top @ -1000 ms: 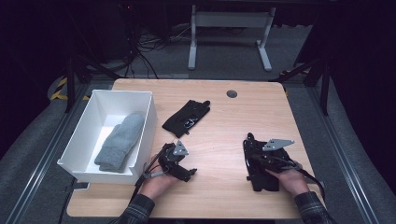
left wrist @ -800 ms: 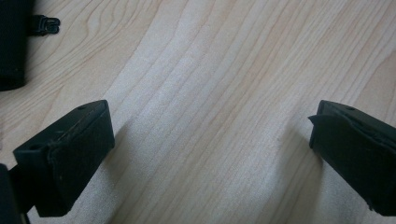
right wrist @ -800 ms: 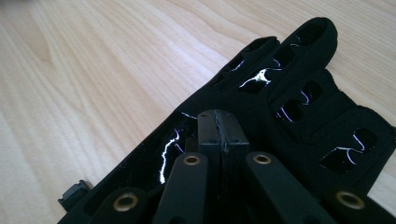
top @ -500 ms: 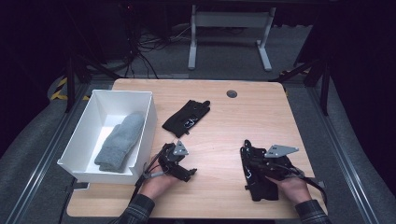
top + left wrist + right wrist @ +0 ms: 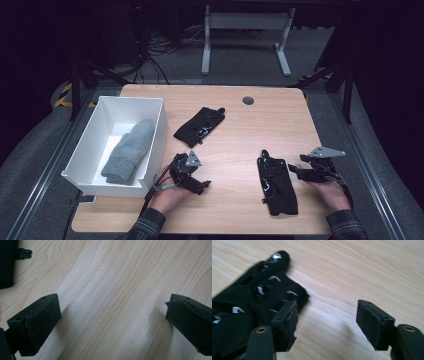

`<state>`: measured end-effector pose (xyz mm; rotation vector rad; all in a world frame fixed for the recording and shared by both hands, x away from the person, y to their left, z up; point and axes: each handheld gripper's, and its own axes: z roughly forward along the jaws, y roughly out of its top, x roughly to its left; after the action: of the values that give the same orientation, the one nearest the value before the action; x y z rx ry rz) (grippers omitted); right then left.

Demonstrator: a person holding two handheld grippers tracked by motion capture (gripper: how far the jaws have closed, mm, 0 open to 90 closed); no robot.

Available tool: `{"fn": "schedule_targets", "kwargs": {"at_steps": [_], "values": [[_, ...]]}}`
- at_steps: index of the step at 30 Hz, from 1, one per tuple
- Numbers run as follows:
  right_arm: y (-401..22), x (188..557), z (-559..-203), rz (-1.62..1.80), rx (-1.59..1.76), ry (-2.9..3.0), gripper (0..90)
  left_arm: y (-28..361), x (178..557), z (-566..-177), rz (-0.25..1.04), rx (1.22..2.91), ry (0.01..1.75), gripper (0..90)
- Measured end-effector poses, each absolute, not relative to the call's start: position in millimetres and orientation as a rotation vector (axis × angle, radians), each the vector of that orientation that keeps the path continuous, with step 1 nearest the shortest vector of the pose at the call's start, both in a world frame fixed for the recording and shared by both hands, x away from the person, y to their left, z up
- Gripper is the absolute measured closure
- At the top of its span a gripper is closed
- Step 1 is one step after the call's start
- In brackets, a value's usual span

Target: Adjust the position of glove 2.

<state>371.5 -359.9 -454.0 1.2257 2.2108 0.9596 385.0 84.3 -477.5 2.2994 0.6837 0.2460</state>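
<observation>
Wooden table (image 5: 240,130) bears our black glove (image 5: 276,184), near right, just left of the right gripper (image 5: 300,171), whose jaws have just been opening, empty. Soft, light; we'd pinch its cuff. Left gripper (image 5: 202,186) spread.

We see the table (image 5: 235,125) with a box (image 5: 90,150) at its left edge and a mitten (image 5: 127,152) lying inside. A glove (image 5: 199,127) lies mid-table, right of the box. Nearer us, a second glove (image 5: 277,182) lies flat, between the left gripper (image 5: 197,182) and right gripper (image 5: 300,172).
</observation>
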Motion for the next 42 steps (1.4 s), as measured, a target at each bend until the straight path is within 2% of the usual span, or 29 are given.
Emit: {"fn": "schedule_targets", "kwargs": {"at_steps": [4,6,10,12,15,18,20,29,35,42], "values": [[-367.3,376.4,-460.5,0.904,1.260,2.195,27.2,84.5,384.9,-477.2,0.250,2.297,0.680,0.8],[-368.4,377.7,-463.4,0.909,1.268,2.196,24.0,85.4,385.1,-474.6,0.247,2.288,0.695,7.7],[-369.3,378.9,-463.9,0.918,1.284,2.199,22.2,86.1,388.5,-465.3,0.247,2.272,0.722,28.0],[-369.8,379.9,-464.1,0.912,1.303,2.196,18.6,86.7,393.3,-458.7,0.253,2.253,0.742,42.0],[-369.7,380.1,-464.1,0.908,1.306,2.197,17.4,86.4,404.3,-451.6,0.246,2.238,0.803,64.4],[-369.6,380.3,-464.2,0.907,1.305,2.199,16.9,85.6,415.4,-446.6,0.222,2.224,0.848,82.9],[-369.5,380.3,-464.3,0.908,1.304,2.200,16.7,83.5,421.6,-443.1,0.243,2.222,0.852,89.8],[-369.5,380.3,-464.3,0.908,1.299,2.205,16.2,78.7,458.9,-435.1,0.260,2.161,0.927,90.0],[-369.3,380.6,-464.3,0.909,1.296,2.209,16.0,73.3,486.5,-438.0,0.335,2.176,0.962,90.0],[-369.3,380.9,-464.4,0.910,1.293,2.210,16.0,73.7,509.3,-440.5,0.323,2.160,0.992,90.0]]}}
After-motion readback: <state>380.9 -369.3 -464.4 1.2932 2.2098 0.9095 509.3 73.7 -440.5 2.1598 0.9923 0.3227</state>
